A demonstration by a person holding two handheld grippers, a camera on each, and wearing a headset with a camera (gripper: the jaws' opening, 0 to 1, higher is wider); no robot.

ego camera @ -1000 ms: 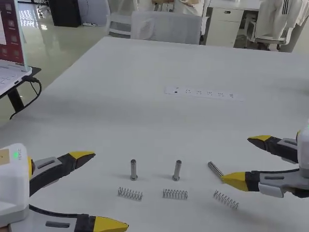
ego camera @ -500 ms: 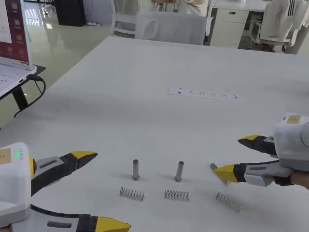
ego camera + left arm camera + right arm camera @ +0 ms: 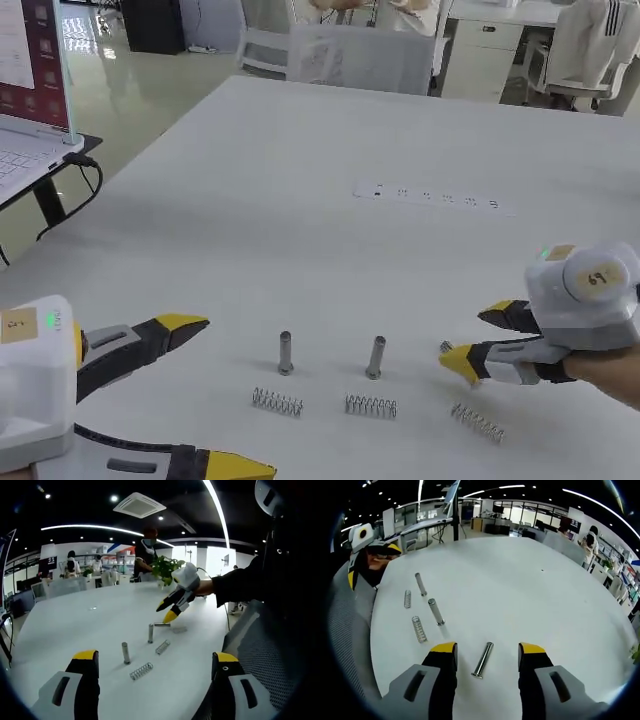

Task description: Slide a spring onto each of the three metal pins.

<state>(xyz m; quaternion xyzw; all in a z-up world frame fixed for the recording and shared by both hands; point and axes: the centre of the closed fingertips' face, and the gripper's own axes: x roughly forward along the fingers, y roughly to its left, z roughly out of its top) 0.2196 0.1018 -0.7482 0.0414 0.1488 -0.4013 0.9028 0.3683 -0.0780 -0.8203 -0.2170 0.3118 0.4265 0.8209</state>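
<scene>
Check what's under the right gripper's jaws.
The third pin lies flat between the open jaws of the right gripper. In the head view the gripper covers most of it.

The white table (image 3: 300,160) lies bare across the head view's middle and top, save a flat power strip (image 3: 425,196) right of centre. At lower centre two upright pins (image 3: 286,353) and a row of springs (image 3: 371,406) stand between the left gripper (image 3: 237,395) and the right gripper (image 3: 464,337).

surface (image 3: 300,220): smooth matt white | pins (image 3: 286,353): bare grey metal, dull sheen | springs (image 3: 370,406): thin coiled grey wire | left gripper (image 3: 155,657), right gripper (image 3: 468,338): jaws matt dark plastic, grey inlays, smooth yellow tips | floor (image 3: 150,90) beyond surface: glossy, reflective
</scene>
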